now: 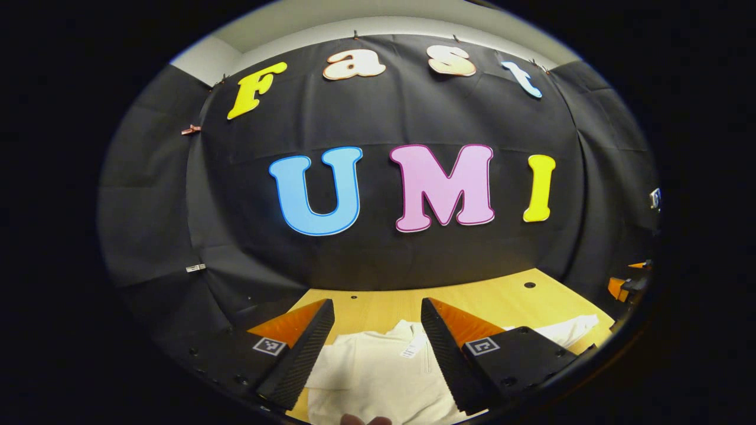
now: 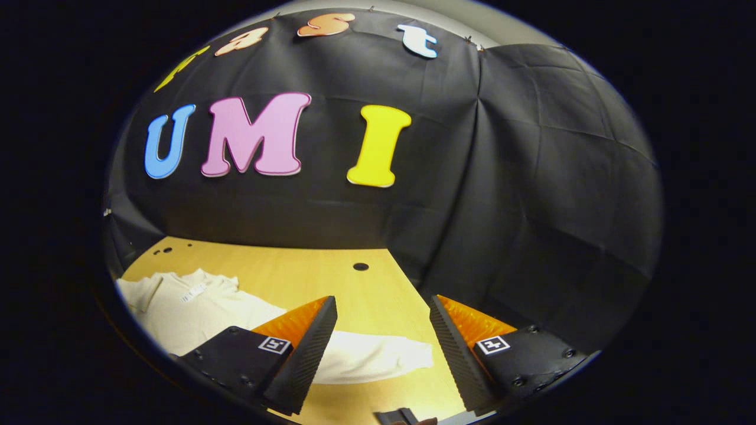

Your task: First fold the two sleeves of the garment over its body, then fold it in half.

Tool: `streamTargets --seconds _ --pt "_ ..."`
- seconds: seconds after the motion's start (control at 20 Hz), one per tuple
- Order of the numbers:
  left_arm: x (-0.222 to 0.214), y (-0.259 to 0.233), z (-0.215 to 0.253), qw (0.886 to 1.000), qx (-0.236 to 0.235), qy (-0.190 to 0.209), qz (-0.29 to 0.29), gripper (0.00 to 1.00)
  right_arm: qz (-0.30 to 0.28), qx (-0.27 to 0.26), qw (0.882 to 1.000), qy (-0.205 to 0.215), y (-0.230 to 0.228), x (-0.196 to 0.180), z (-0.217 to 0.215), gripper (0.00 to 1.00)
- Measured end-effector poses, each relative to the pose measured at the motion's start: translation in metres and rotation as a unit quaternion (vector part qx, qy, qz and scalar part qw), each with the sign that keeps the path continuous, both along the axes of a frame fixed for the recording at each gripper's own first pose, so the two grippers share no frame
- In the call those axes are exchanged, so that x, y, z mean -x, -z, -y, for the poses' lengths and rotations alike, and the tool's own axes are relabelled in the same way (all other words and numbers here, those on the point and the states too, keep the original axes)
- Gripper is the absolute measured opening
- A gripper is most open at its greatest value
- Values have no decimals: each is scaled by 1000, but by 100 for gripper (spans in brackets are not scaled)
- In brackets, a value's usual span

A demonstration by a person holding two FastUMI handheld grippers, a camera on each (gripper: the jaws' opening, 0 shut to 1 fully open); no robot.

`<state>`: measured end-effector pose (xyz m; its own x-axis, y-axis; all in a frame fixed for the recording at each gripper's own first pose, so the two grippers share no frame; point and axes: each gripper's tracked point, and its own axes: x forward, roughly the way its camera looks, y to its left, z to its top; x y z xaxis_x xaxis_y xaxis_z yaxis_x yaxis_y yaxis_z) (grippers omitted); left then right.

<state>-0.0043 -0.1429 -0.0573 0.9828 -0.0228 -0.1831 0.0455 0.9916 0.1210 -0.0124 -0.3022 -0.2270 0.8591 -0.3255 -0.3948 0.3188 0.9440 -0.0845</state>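
So far nothing is folded: the garment (image 1: pixel 378 369) lies flat on the table (image 1: pixel 490 298) at the bottom of your left gripper view, its sleeve (image 2: pixel 378 357) stretched out low in the right one. Both the left gripper (image 1: pixel 378 354) and right gripper (image 2: pixel 384 348) hang wide and empty above it. Lower the right one onto that cuff first.

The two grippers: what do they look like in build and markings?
The left gripper and the right gripper match: each has two wedge-shaped fingers with ribbed inner faces, mounted on dark blocks with visible screws. Each block carries a small square black-and-white marker.
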Motion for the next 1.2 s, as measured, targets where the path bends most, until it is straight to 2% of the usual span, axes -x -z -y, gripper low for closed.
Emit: streamTargets --seconds 0.1,0.25,0.4,0.7,1.0,1.2 --pt "1 4 12 1000 0 -7 -6 92 -24 -19 1000 5 33 -4 20 98" --pt "5 9 28 1000 -7 -18 -15 95 -61 -46 997 20 83 -7 46 98" --pt "9 12 36 999 -20 -30 -22 95 -98 -54 994 18 126 -8 63 98" --pt "19 22 46 998 -29 -49 -36 95 -162 -81 983 -1 195 -7 71 98" --pt "25 25 51 997 -36 -62 -39 95 -208 -97 973 -9 233 -1 68 98" --pt "28 23 51 996 -36 -74 -37 95 -213 -132 968 -6 237 -3 67 98"
